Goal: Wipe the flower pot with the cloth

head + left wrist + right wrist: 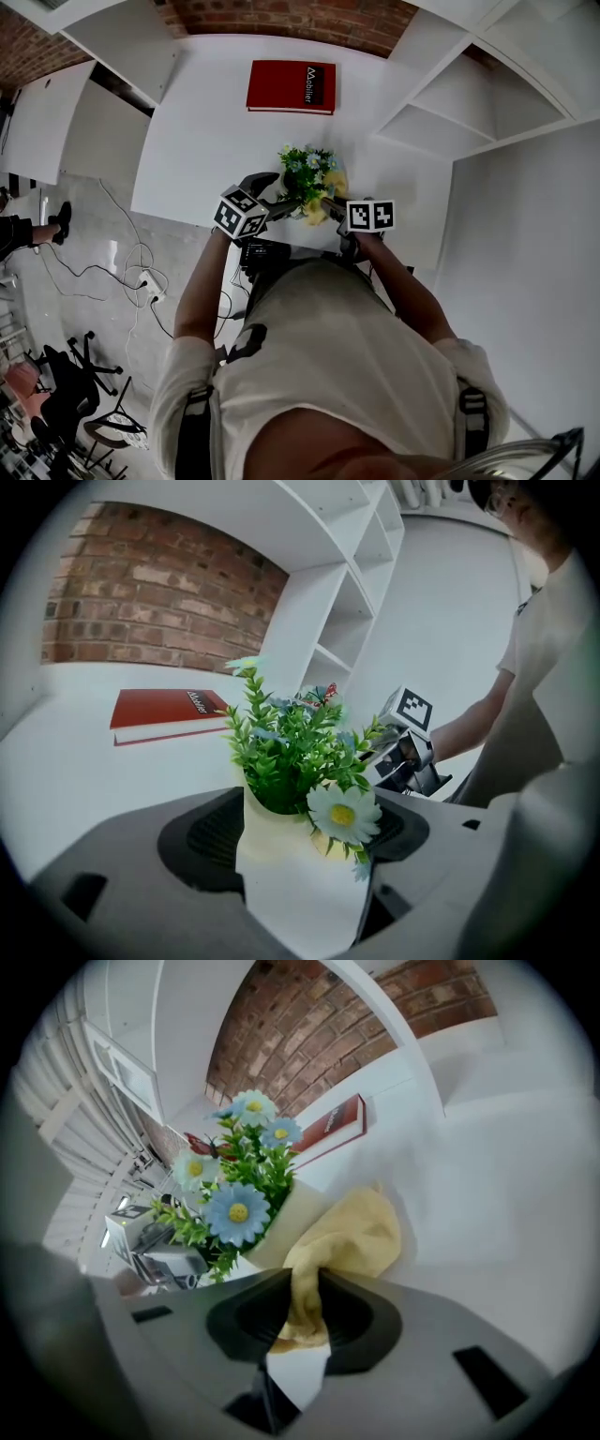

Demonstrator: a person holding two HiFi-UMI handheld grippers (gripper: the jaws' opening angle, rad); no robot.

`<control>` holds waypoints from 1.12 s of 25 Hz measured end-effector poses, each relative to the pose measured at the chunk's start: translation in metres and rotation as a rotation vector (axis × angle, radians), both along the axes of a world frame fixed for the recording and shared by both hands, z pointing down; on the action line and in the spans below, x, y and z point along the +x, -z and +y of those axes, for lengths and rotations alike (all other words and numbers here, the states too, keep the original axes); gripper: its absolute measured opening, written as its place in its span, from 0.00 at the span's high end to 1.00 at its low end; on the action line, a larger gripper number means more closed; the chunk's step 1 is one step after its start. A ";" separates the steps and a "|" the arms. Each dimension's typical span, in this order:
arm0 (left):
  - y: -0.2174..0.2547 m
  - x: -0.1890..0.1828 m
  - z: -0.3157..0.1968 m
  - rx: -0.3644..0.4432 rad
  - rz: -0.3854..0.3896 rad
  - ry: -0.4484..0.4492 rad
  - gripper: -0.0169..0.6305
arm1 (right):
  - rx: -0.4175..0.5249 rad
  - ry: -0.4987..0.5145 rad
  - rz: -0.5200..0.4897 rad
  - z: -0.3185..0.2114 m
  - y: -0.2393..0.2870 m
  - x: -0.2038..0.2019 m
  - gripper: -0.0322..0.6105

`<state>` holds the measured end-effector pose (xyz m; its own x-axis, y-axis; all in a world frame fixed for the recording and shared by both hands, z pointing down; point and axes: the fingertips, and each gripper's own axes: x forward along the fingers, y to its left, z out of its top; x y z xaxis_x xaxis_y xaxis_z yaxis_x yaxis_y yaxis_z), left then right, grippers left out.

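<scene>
The left claw (305, 853) is clamped on the pot (281, 892), its 2 dark ribbed pads pressing the smooth cream sides. The pot's base is cut off behind the grey claw body, so I cannot tell whether it stands on the counter (84, 771). The right claw (302, 1321) is narrowed onto the cloth (352, 1237), a soft yellow wad pinched between its pads. The wad bulges out ahead and lies against the pot's side, though actual contact is hard to make out. Flowers (291, 747), green sprigs with white and blue daisies, fill the pot's mouth. In the head view they and the claws hide nearly all of the pot. Well beyond, a red book (164, 712) lies flat on the white counter, with white shelves (352, 602) and a brick wall (150, 592) behind.
</scene>
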<state>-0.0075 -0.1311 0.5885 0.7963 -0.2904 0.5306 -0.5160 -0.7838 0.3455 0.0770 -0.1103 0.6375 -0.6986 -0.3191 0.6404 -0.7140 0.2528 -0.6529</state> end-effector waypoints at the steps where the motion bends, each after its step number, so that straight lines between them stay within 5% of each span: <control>1: -0.001 0.004 0.000 0.000 0.002 -0.004 0.45 | 0.015 -0.001 -0.010 -0.003 0.007 0.000 0.80; 6: -0.002 0.012 0.000 0.021 0.014 0.026 0.44 | 0.117 -0.016 -0.098 -0.021 0.052 -0.004 0.80; 18: -0.002 0.025 0.029 0.038 0.013 0.078 0.44 | 0.025 -0.036 0.097 0.006 -0.012 0.007 0.80; 28: 0.001 0.015 0.023 0.085 -0.080 -0.033 0.45 | 0.081 -0.043 0.029 -0.002 0.021 0.016 0.80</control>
<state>0.0072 -0.1081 0.5879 0.7621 -0.3115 0.5676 -0.5131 -0.8252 0.2361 0.0934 -0.1119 0.6167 -0.6648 -0.3999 0.6309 -0.7435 0.2731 -0.6104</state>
